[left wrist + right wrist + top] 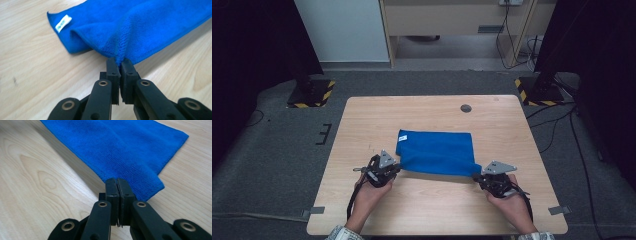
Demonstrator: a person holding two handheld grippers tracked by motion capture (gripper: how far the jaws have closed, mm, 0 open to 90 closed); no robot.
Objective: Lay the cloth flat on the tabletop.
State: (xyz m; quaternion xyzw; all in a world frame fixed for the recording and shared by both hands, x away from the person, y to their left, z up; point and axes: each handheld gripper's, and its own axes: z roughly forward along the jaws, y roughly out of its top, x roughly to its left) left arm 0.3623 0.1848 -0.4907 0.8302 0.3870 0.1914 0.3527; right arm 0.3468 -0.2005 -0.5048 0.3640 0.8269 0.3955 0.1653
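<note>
— Where's the cloth?
— Mid-table, blue terry rectangle. My left gripper pinches its near-left corner, my right gripper its near-right corner, both clenched.

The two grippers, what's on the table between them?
In the high view, the near edge of the blue cloth runs from the left gripper to the right gripper; each pinches a near corner.

Cloth on table, between tongs

Black claws with brass rivets, plaid cuffs
</note>
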